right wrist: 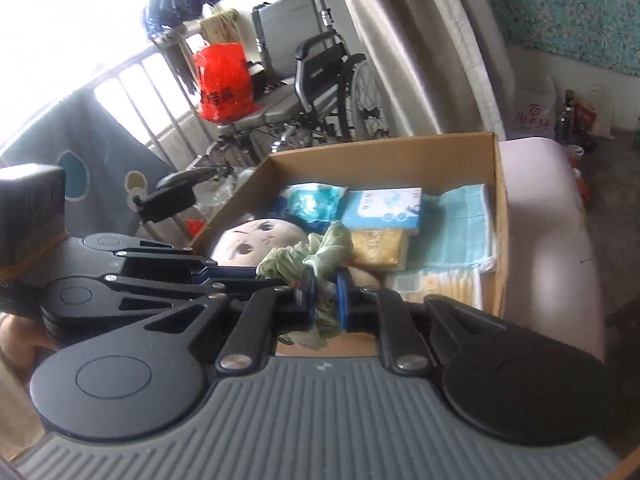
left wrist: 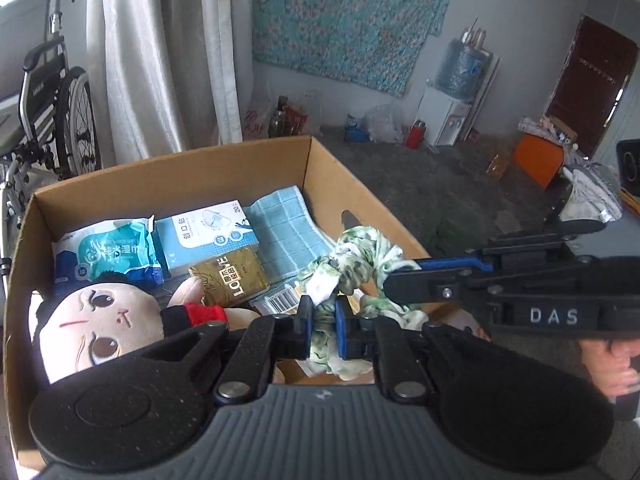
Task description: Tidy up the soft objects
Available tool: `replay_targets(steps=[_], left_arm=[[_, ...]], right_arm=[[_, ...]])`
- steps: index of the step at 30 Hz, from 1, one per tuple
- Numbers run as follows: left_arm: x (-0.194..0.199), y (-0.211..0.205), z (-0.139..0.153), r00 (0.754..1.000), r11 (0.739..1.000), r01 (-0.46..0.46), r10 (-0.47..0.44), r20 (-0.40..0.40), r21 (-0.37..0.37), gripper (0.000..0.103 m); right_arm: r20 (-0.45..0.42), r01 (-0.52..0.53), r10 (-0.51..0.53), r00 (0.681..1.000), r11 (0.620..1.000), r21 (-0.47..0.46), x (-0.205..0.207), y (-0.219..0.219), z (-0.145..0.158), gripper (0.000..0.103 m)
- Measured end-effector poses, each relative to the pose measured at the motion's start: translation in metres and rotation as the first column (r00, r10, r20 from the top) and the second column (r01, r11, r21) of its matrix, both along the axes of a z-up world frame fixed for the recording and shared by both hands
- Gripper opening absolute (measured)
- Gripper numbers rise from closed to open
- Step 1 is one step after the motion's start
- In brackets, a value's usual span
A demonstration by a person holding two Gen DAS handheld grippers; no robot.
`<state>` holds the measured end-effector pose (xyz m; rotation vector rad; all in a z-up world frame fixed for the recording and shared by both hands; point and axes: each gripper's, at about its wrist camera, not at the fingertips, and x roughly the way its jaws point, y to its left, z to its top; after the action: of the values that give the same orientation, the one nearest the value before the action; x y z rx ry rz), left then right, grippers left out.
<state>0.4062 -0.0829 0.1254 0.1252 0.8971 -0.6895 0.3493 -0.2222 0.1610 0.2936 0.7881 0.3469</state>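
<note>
Your left gripper [left wrist: 323, 322] has its blue pads pressed in on a bunch of the green and white patterned cloth [left wrist: 360, 258], and your right gripper [right wrist: 327, 300] pinches another bunch of the same cloth [right wrist: 316, 256] between its own pads, so both pairs of fingers are nearly together with fabric squeezed between them. The cloth hangs crumpled between the two grippers above the near right part of the open cardboard box [left wrist: 168, 178]. In the left wrist view your right gripper reaches in from the right edge, its tip buried in the fabric, with your hand [left wrist: 612, 364] gripping its handle below. Inside the box, a plush doll [left wrist: 96, 324] with a painted face and a red cuff lies at the near left. Behind it sit a blue and white wipes pack [left wrist: 108, 254], a white and blue carton [left wrist: 208, 240] and a gold packet [left wrist: 230, 276], side by side and touching. A light blue checked towel [left wrist: 286, 228] lies against the right wall of the box. Behind the box stands a folded wheelchair [left wrist: 52, 120] beside pale curtains [left wrist: 160, 52].
</note>
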Motion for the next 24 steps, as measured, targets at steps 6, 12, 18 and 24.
replay_targets(steps=[6,12,18,24], left_arm=[[0.069,-0.038,-0.060,0.982,0.984,-0.073,0.099,-0.161,0.164,0.012],[0.086,-0.044,-0.093,0.970,0.969,-0.104,0.148,-0.191,0.224,0.014],[0.093,-0.033,-0.090,0.945,0.975,-0.131,0.178,-0.275,0.179,0.027],[0.073,-0.013,-0.055,0.957,0.977,-0.192,0.207,-0.205,0.091,0.050]], right_arm=[[-0.242,-0.040,-0.009,0.970,0.980,-0.194,0.085,0.001,-0.065,0.010],[-0.377,-0.112,-0.004,0.926,0.952,-0.285,0.120,0.012,-0.110,0.009],[-0.441,-0.139,0.000,0.898,0.949,-0.283,0.137,0.021,-0.122,0.018],[-0.386,-0.103,-0.014,0.922,0.955,-0.279,0.128,0.016,-0.100,0.030]])
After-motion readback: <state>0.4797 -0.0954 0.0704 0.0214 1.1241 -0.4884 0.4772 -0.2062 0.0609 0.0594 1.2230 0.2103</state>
